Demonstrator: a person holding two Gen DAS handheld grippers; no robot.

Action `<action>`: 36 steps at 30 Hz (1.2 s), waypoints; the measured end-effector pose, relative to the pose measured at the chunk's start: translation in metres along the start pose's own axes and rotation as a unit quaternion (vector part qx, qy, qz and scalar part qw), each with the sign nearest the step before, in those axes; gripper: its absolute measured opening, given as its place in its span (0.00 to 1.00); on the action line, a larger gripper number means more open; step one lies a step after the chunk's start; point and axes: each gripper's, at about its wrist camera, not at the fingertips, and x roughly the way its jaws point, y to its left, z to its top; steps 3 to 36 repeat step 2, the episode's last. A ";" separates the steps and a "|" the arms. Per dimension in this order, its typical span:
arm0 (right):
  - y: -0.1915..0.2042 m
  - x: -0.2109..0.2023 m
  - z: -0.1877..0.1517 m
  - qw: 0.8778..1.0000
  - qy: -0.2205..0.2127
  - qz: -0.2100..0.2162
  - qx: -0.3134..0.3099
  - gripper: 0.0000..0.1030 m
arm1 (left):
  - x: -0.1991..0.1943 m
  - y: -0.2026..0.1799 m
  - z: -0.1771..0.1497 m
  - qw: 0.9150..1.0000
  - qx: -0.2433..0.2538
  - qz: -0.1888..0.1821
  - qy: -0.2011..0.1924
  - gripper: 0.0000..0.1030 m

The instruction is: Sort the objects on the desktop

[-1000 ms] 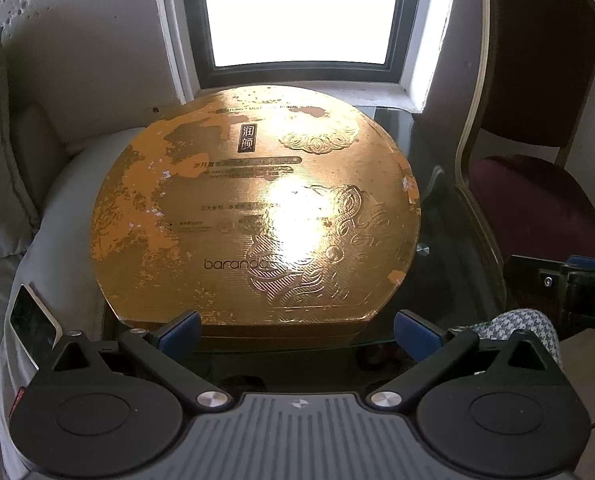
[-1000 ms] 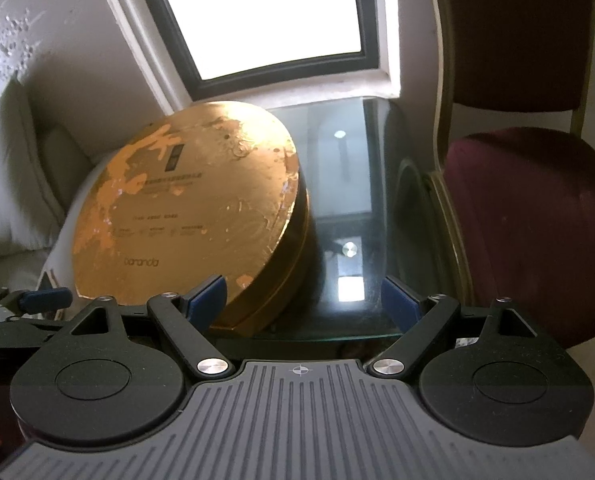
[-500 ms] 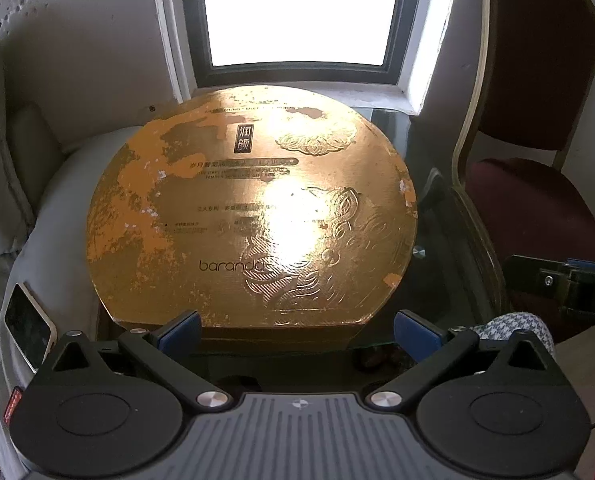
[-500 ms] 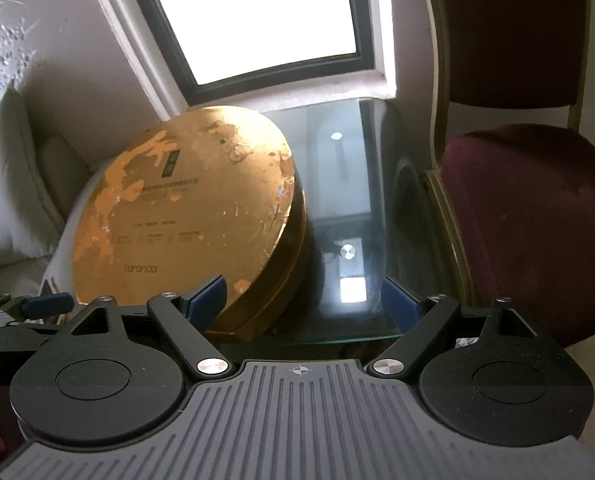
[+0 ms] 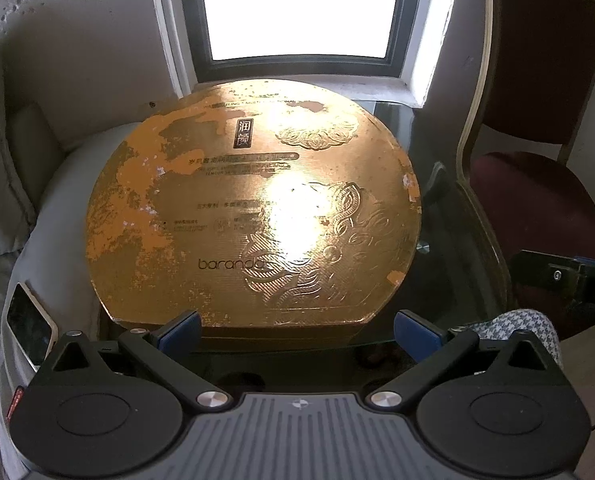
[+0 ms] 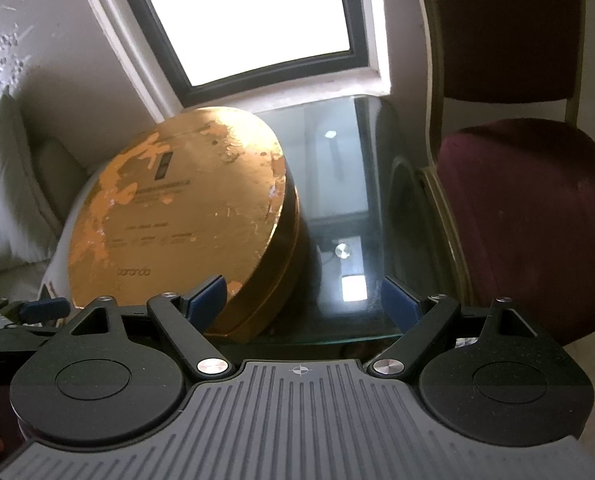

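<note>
1. Big round gold box (image 5: 253,216) sits on the glass worktop (image 5: 449,280), taking up most of its left half. It has one flat edge, and that edge faces the near side. The lid is pretty scuffed, with orange patches where the foil has worn off, and there's a "baranda" logo near the front.
2. From the right wrist view the box (image 6: 177,216) is left of centre, and you can see its side wall resting on the glass (image 6: 337,200). The right part of the worktop is bare glass with reflections.
3. Left gripper (image 5: 297,330) hangs just in front of the box's flat edge. Its jaws are spread wide with nothing between them. The blue pads (image 5: 179,330) look close to the near rim of the box, but I can't tell if one touches it.
4. Right gripper (image 6: 303,300) is over the near edge of the glass, jaws wide apart too, gripping nothing. Its left pad (image 6: 205,298) overlaps the box's lower right edge in the picture; contact is unclear.
5. A window (image 5: 301,12) is on the far side and a dark red chair (image 5: 537,200) on the right.
6. On the left are pale cushions (image 5: 53,208) and a phone (image 5: 29,330) lying by them.
</note>
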 end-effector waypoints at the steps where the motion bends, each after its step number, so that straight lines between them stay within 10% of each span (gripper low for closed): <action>1: -0.002 0.001 0.000 1.000 0.000 0.000 0.002 0.86 | 0.000 0.000 0.000 1.000 0.000 -0.003 -0.002 0.99; 36: -0.004 0.002 0.001 1.000 -0.001 0.000 0.005 0.86 | 0.000 0.000 0.001 1.000 0.000 -0.006 -0.005 0.99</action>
